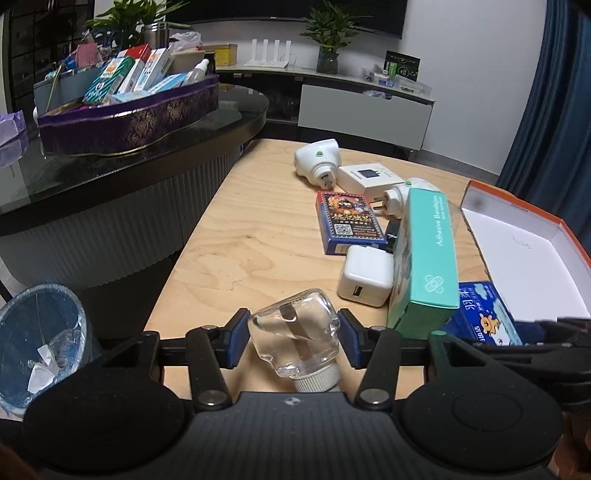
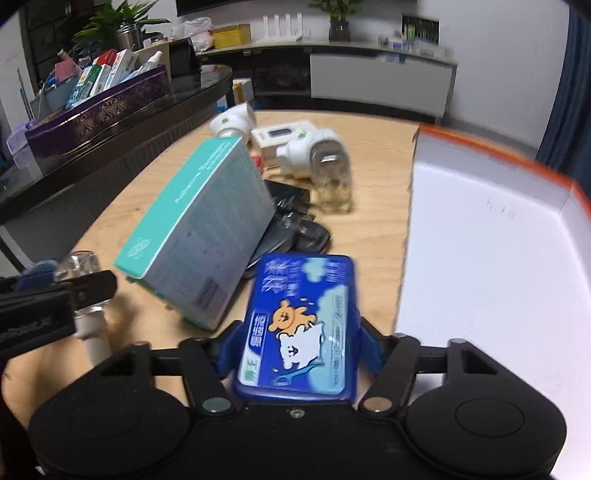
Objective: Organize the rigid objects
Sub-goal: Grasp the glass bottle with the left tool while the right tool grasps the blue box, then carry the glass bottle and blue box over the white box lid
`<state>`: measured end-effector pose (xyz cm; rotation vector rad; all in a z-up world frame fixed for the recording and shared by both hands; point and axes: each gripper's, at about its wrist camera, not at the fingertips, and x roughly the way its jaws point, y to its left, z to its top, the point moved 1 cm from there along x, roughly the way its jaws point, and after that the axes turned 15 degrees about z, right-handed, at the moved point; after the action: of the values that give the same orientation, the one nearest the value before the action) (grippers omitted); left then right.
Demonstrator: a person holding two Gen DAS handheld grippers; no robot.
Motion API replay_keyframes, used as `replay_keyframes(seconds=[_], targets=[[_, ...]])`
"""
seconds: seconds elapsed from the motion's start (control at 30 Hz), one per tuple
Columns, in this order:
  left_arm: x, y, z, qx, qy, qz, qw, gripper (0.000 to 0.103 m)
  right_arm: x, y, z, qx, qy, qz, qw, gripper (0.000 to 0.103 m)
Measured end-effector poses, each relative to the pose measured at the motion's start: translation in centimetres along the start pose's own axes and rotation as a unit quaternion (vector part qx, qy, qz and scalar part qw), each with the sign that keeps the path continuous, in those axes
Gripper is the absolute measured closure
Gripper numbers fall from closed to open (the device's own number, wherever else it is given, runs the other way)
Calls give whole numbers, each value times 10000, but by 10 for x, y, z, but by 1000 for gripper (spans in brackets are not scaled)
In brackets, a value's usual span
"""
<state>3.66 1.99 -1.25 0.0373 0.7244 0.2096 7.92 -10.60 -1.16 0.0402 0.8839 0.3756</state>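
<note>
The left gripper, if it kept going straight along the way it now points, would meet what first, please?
Probably bare wooden table: the left gripper, shut on the clear glass bottle, aims down at open tabletop. The white USB charger lies just right of that line; depth is hard to judge.

A light wooden table (image 1: pixel 240 236) with rounded far corners stands in a dim room with white walls (image 1: pixel 472 74). Beside its left edge runs a dark glass-topped counter (image 1: pixel 122 155) with a ribbed pale front, bearing a purple patterned tray (image 1: pixel 129 122) crowded with boxes. Beyond the table's far edge a long low cabinet (image 1: pixel 365 114) stretches along the wall, with a white drawer front; on it sit a white router (image 1: pixel 271 53) with upright antennas and a green plant in a glass vase (image 1: pixel 328 40). A dark screen (image 1: pixel 295 11) hangs above. Blue curtains (image 1: pixel 546 122) fall at the right. A blue-lined waste bin (image 1: pixel 40 339) stands on the floor at the lower left.
</note>
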Motion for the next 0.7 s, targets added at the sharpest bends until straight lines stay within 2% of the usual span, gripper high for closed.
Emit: replay_keyframes(seconds=[0.1,0.23,0.5,0.7], targets=[[1,-2,-1,46,23,-42,10000,52,-8,-7,0,232,-48,119,9996,28],[-6,0,1,29,-79,-42,10000,52,-31,-12,4,119,-304,144,9994,28],[-45,-6,18,159,-422,-144,9989,52,-78,-35,19,272,-871,138,9957,28],[-73,-29,49,396,-663,-551,9955,52,-111,-65,31,489,-1177,-60,9918,28]])
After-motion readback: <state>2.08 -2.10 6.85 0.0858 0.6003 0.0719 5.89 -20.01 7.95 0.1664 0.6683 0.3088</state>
